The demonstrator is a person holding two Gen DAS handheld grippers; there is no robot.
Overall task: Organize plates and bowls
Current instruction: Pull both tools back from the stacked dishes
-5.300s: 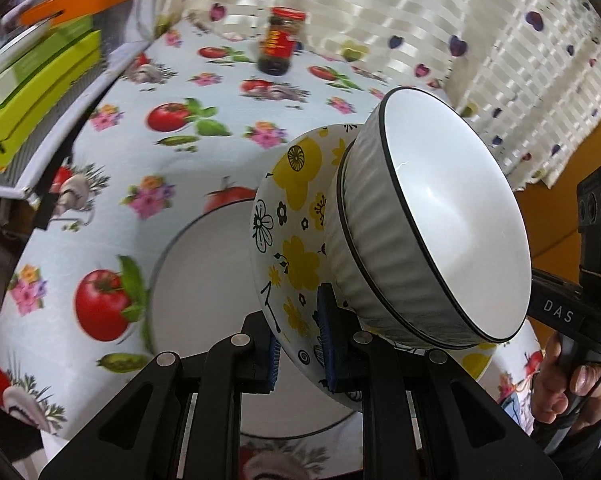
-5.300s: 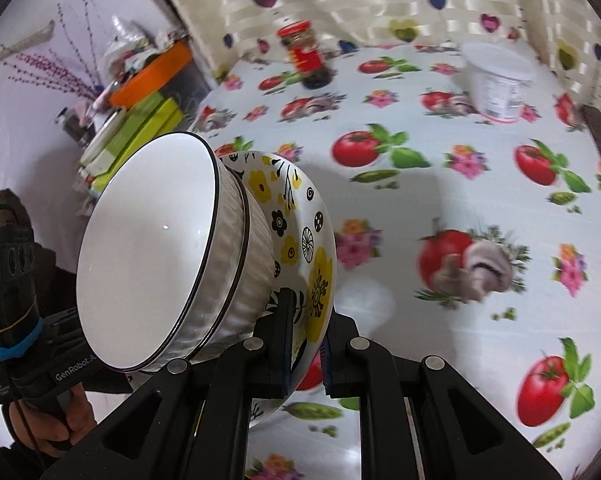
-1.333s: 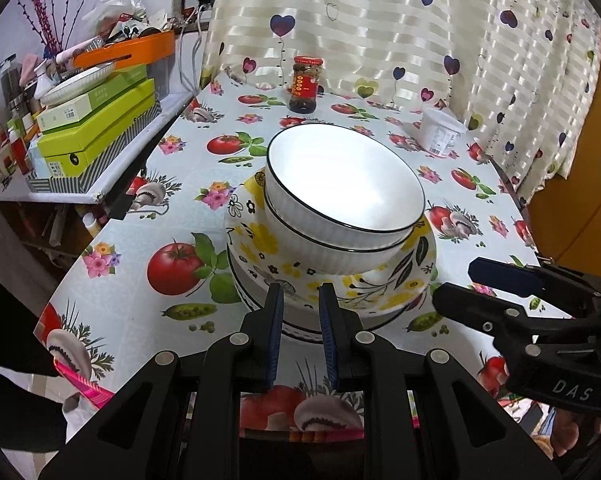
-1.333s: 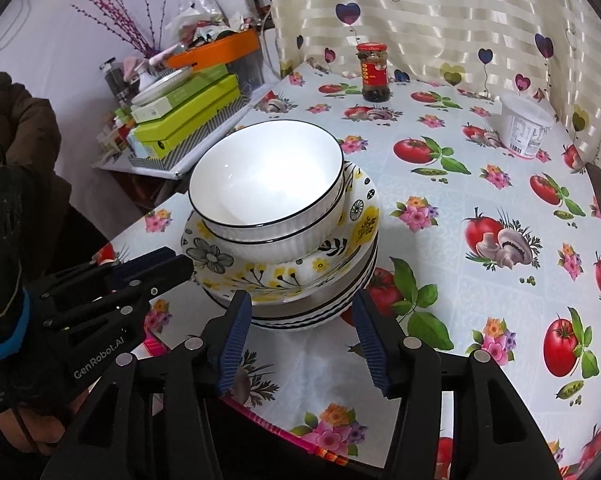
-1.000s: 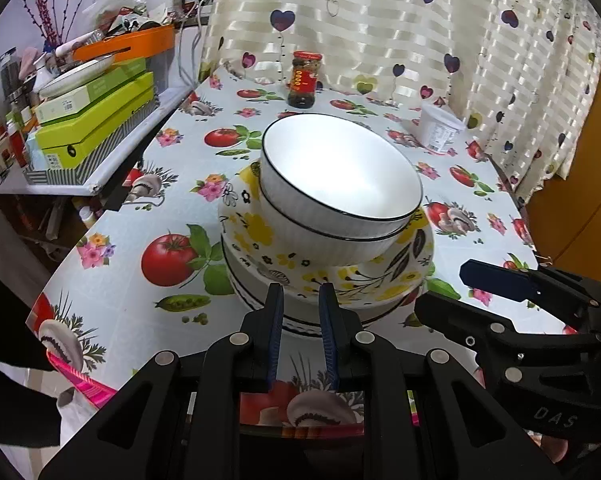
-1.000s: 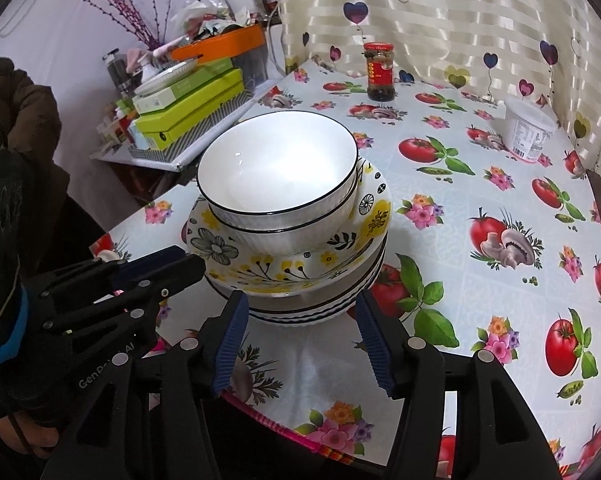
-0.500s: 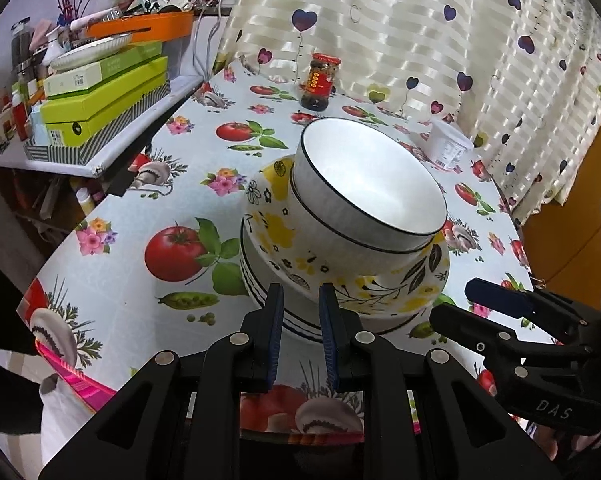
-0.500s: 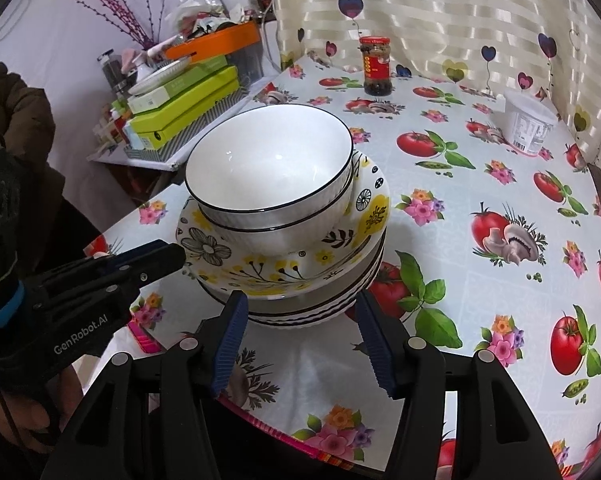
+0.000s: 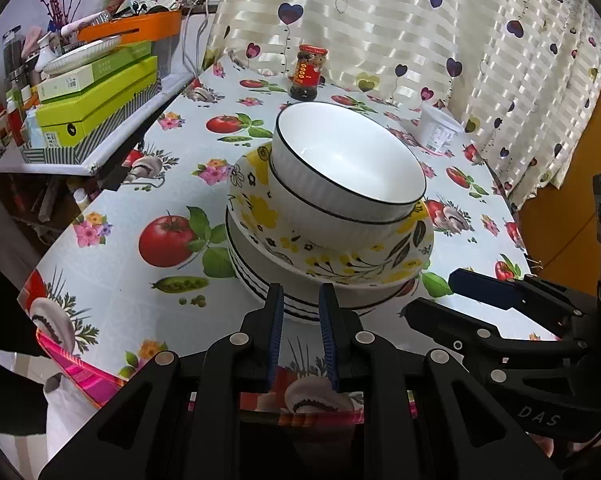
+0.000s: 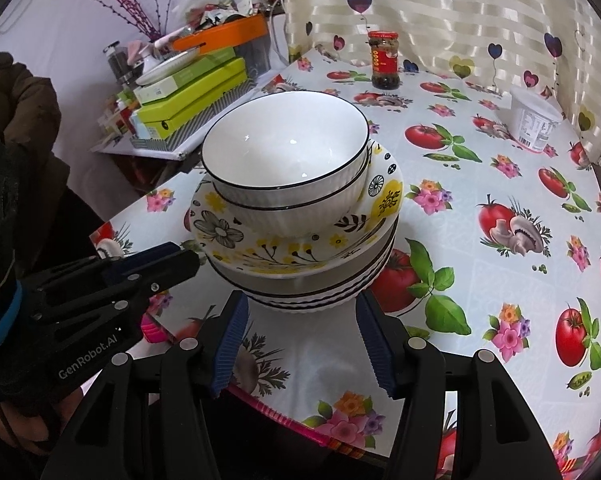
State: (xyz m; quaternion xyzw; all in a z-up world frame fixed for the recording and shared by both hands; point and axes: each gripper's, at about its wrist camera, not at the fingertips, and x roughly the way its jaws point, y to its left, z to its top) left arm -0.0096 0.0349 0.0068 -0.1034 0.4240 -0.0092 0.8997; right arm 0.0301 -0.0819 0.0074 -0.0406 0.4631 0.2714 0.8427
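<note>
White ribbed bowls [image 9: 348, 184], two nested, sit at frame centre in the yellow-flowered plate [image 9: 332, 256], itself on the striped dishes [image 10: 312, 292] on the tomato-print tablecloth [image 10: 480, 184]. Five seconds ago both grippers pinched that plate's rim in the air. Now the left gripper [image 9: 299, 320] hangs narrowly parted and empty, the right gripper [image 10: 300, 320] spread wide. Stacking looks finished.
</note>
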